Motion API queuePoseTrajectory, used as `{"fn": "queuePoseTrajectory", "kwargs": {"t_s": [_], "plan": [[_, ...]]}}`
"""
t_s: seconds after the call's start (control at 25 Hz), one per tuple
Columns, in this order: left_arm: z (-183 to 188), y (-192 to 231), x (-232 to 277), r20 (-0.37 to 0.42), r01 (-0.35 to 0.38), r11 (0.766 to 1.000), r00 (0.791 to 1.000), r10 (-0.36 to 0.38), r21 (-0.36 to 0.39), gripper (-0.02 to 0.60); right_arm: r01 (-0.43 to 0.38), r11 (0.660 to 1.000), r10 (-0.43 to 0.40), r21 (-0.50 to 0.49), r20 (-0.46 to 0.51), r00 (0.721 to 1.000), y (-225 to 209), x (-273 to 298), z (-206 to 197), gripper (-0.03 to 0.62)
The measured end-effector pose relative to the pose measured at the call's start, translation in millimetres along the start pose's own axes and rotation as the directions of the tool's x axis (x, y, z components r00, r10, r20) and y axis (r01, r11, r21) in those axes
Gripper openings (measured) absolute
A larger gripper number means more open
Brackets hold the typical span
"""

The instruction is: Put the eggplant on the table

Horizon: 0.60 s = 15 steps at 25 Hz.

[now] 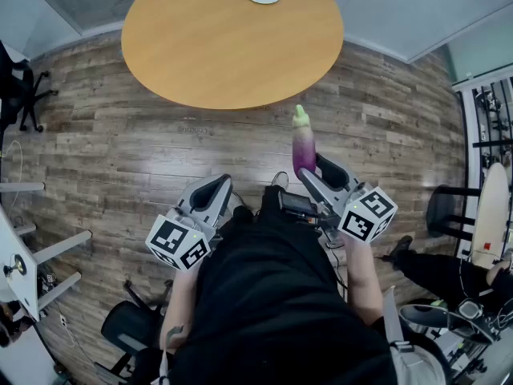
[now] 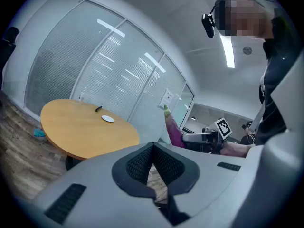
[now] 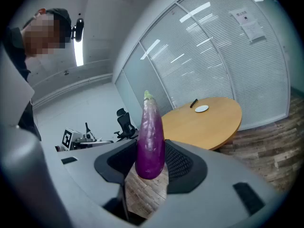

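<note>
eggplant stands upright out of the right gripper, clamped only at its fat lower end, with the green cap well above the jaws. in the head view the round table lies well ahead of both tools, so the carry isn't done. the left gripper hangs beside it, idle.

left gripper view: its jaws sit together on nothing, the eggplant off to its right.

right gripper view: the pads press the purple base from both sides, most of the fruit above them. i'd guess this smooth, top-heavy thing could pivot or slip out on the way. once let go, it could roll toward the table edge or into the white plate.
</note>
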<state>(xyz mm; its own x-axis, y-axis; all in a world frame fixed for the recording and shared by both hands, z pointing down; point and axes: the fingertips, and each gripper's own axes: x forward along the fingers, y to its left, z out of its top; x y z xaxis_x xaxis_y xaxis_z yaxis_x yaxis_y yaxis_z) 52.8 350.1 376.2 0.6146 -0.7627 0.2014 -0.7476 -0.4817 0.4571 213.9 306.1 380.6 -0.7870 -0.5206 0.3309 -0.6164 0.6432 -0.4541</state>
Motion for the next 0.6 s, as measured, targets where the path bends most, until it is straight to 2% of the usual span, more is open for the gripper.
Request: {"fn": "queuePoseTrajectory", "kwargs": {"t_s": [0.6], "plan": [[-8.0,-3.8,-18.9,0.031,-0.013,1.0,0.999,0.013,-0.002,0.011,-0.05,0.999,0.05,0.007,0.005,0.999,19.7,8.2,-4.0,0.195]]}}
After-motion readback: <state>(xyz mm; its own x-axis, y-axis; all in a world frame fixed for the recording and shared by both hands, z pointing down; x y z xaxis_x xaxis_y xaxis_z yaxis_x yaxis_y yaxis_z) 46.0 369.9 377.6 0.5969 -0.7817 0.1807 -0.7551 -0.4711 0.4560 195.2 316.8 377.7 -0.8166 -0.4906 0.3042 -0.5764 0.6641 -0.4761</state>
